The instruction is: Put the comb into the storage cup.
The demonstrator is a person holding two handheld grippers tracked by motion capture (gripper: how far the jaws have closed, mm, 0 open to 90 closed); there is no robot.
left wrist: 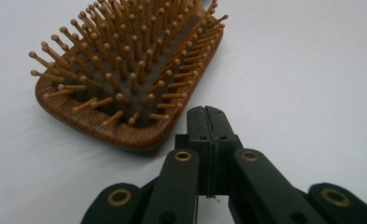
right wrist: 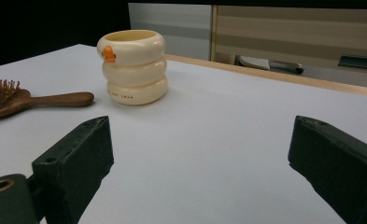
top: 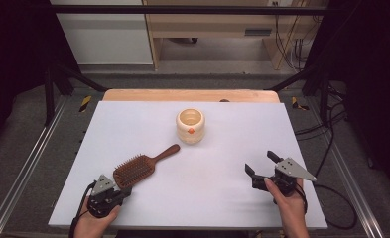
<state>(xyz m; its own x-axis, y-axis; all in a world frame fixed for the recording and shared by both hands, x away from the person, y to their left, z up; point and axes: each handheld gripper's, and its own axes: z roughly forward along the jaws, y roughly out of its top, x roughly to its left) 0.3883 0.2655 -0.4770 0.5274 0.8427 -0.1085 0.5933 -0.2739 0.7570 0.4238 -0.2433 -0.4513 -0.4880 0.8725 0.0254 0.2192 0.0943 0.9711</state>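
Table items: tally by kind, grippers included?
Hairbrush, wooden, bristles up: 1
Cream ringed cup with an orange mark: 1
Hand-held grippers: 2 (left gripper shut beside the brush head, right gripper open)
Total: 4

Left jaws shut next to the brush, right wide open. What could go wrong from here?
1. The left gripper is closed just beside the hairbrush head; pushing forward would likely shove the brush rather than grasp it.
2. The brush lies bristles up, so a grip across the head may land on the pins and slip.
3. The handle points toward the cream cup; a hard sliding push could knock it.
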